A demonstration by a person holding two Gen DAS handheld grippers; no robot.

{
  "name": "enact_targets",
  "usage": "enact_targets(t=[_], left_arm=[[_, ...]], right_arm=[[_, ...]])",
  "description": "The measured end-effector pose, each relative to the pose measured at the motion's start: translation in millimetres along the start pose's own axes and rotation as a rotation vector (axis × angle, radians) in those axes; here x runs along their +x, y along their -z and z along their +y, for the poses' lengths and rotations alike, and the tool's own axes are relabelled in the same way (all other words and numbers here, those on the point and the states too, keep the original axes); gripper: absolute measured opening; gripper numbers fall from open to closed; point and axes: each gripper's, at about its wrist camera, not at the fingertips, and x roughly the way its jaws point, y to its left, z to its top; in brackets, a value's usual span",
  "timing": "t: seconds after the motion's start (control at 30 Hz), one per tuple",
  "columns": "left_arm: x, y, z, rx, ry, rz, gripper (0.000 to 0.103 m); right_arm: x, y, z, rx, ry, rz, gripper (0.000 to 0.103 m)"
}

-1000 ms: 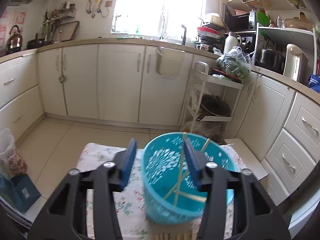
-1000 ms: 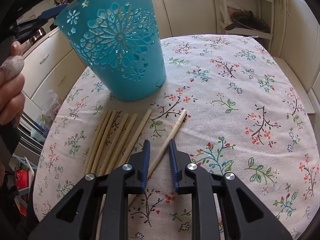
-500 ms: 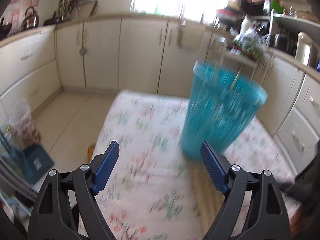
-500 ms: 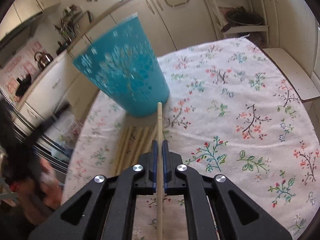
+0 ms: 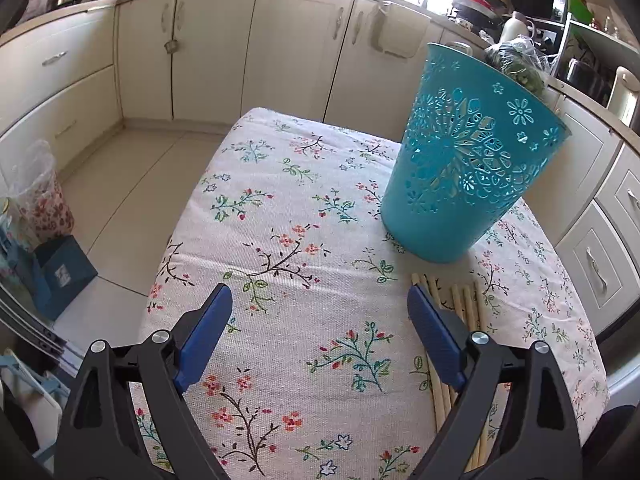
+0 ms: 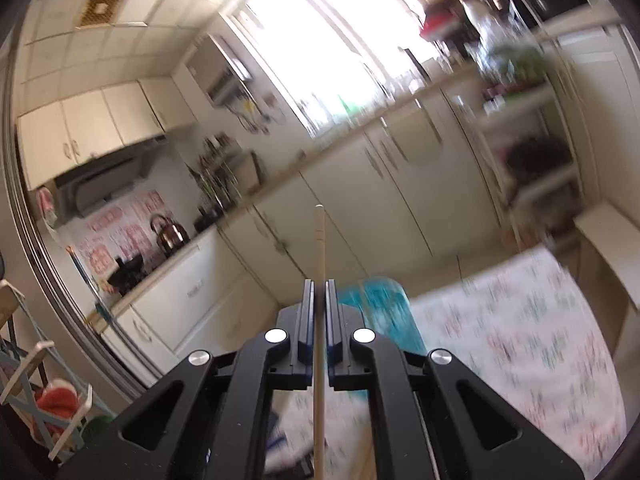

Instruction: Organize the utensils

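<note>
— Wooden chopstick (image 6: 319,248): where is it?
— Pinched tight between my right fingers (image 6: 319,292), its tip sticking out past them, with the bin (image 6: 380,308) low beyond their right side.
— And your left fingers (image 5: 320,300)?
— Spread wide, having just been opening, nothing between them but floral cloth (image 5: 280,240). The sticks (image 5: 460,304) lie on the surface by the right finger; the bin (image 5: 460,184) stands beyond.

In the right wrist view, motion blur smears the turquoise perforated plastic basket (image 6: 380,304) and the floral tablecloth (image 6: 520,344); gripper arms hide the basket's base. The left wrist view's lower edge crops the pale wooden chopsticks (image 5: 460,300), perhaps five, partly behind a finger.
</note>
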Motion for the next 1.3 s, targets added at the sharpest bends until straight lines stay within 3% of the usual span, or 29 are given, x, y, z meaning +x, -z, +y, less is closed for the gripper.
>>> enact_targets(t=[0.1, 0.2, 0.4, 0.6, 0.8, 1.0, 1.17, 1.3], left_arm=[[1, 0, 3, -0.016, 0.006, 0.001, 0.086], [1, 0, 5, -0.027, 0.009, 0.004, 0.086], [3, 0, 8, -0.043, 0.013, 0.007, 0.086], [3, 0, 7, -0.038, 0.01, 0.008, 0.086], [4, 0, 6, -0.039, -0.005, 0.011, 0.086], [4, 1, 7, -0.043, -0.011, 0.011, 0.086], [4, 1, 5, -0.035, -0.018, 0.012, 0.086], [5, 1, 7, -0.042, -0.018, 0.015, 0.086]], right_arm=[[28, -12, 9, -0.041, 0.02, -0.095, 0.006], [64, -11, 5, -0.087, 0.098, -0.149, 0.006], [107, 22, -20, -0.1, 0.182, -0.017, 0.006], [79, 46, -23, -0.126, 0.17, 0.039, 0.007], [30, 67, -22, -0.104, 0.16, 0.075, 0.019], [10, 126, -35, -0.083, 0.22, 0.275, 0.022], [30, 168, -50, -0.063, 0.267, 0.468, 0.02], [42, 185, -53, -0.079, 0.29, 0.554, 0.019]])
